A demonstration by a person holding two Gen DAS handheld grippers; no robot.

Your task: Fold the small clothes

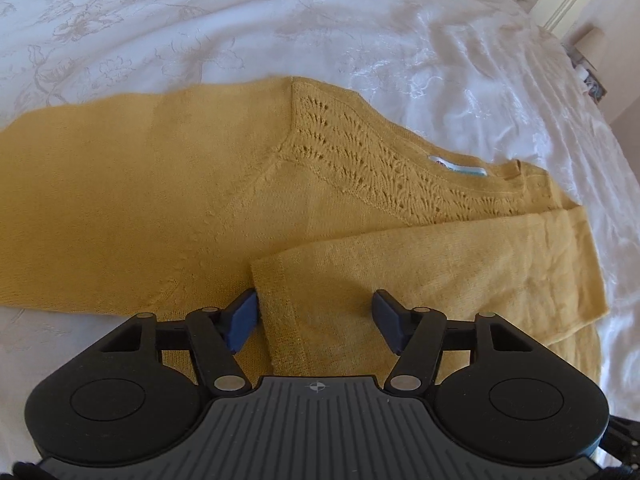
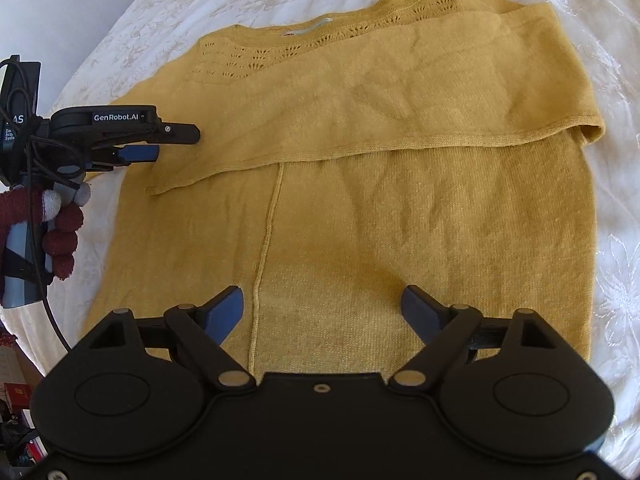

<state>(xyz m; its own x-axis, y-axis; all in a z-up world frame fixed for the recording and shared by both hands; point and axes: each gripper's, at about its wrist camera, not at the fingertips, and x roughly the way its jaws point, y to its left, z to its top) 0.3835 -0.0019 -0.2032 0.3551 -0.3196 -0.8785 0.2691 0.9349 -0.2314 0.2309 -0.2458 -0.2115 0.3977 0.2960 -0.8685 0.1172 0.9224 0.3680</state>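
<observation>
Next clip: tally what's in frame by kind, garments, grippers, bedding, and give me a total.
Garments: 1, a mustard-yellow knit sweater with one sleeve folded across its body.
Grippers: 2, the left gripper and the right gripper, both open and empty.
Bedding: 1, a white embroidered bedspread under the sweater.
Total: 4

Mustard knit sweater [image 2: 400, 220] flat on bed, one sleeve [image 2: 360, 108] folded across chest

The yellow sweater [image 1: 168, 200] runs off the left wrist view's left edge; its neck label [image 1: 460, 167] is too small to read.
</observation>
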